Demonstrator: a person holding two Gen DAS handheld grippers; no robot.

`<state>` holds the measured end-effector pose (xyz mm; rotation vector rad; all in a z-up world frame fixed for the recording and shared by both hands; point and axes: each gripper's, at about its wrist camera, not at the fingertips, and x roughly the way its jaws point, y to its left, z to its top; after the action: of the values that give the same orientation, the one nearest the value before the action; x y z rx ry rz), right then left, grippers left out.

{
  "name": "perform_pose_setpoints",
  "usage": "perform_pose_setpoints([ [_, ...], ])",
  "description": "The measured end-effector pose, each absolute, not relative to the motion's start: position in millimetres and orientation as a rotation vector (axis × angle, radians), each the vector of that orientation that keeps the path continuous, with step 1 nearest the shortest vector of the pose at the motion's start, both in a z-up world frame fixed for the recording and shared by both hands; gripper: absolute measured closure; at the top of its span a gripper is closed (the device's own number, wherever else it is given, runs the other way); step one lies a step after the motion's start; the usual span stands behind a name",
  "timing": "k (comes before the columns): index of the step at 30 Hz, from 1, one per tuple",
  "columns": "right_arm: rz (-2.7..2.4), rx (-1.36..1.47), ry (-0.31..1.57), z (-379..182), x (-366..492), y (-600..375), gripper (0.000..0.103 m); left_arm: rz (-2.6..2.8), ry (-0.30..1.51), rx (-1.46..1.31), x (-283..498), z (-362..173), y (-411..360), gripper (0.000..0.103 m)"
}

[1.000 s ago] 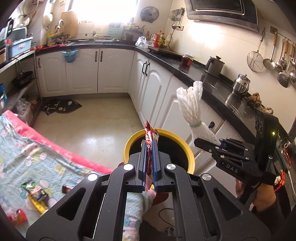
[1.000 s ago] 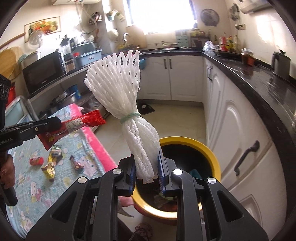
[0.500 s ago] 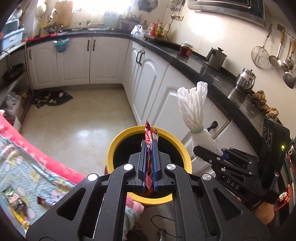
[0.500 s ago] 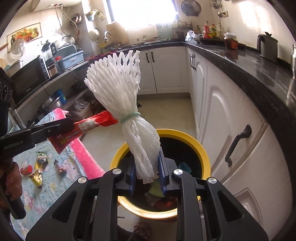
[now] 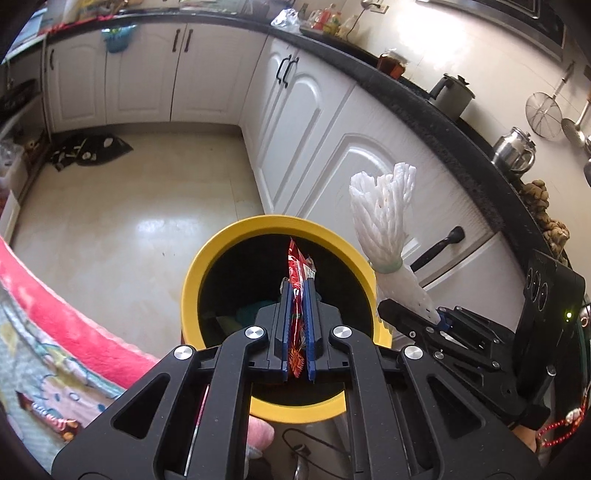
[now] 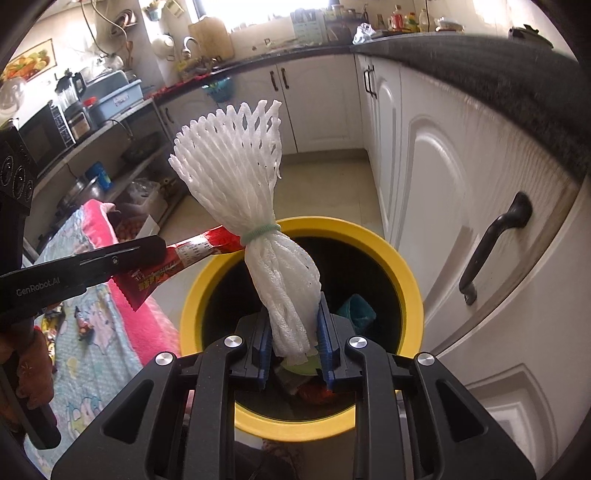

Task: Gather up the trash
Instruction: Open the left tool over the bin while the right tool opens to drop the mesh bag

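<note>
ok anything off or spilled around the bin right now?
Nothing spilled at the bin. Both grippers hold their trash over its mouth: the left gripper clamps a red wrapper, the right gripper a white foam net. Loose wrappers lie on the blanket, not yet collected.

White arched-panel kitchen cabinets [image 5: 317,110] with black handles run under a black stone countertop [image 5: 424,107]. Pale glossy floor tiles [image 5: 140,206] reflect daylight from a bright window [image 6: 255,7]. A black microwave [image 6: 37,133] sits on open shelving.
</note>
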<state>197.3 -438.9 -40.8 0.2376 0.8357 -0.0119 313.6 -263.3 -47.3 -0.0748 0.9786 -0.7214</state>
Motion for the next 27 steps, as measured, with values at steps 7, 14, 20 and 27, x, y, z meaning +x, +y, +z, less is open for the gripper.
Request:
perform_pose_setpoints([
  [7, -0.026, 0.243, 0.885, -59.2, 210.7, -441.6, 0.07, -0.709, 1.018, -0.1, 326.2, -64.5, -266.6, 0.094],
  [14, -0.049, 0.246, 0.901, -66.9, 209.5, -443.5, 0.058, -0.688, 1.029, -0.119, 331.9, -67.0, -258.3, 0.065],
  [20, -0.064, 0.242, 0.884, -62.2, 200.0, -441.8, 0.05, -0.644, 1.001, -0.121, 326.0, -56.4, -240.2, 0.046],
  [27, -0.077, 0.242, 0.847, -52.1, 183.9, -437.7, 0.04, -0.605, 0.969, -0.129, 314.9, -44.5, -218.2, 0.019],
])
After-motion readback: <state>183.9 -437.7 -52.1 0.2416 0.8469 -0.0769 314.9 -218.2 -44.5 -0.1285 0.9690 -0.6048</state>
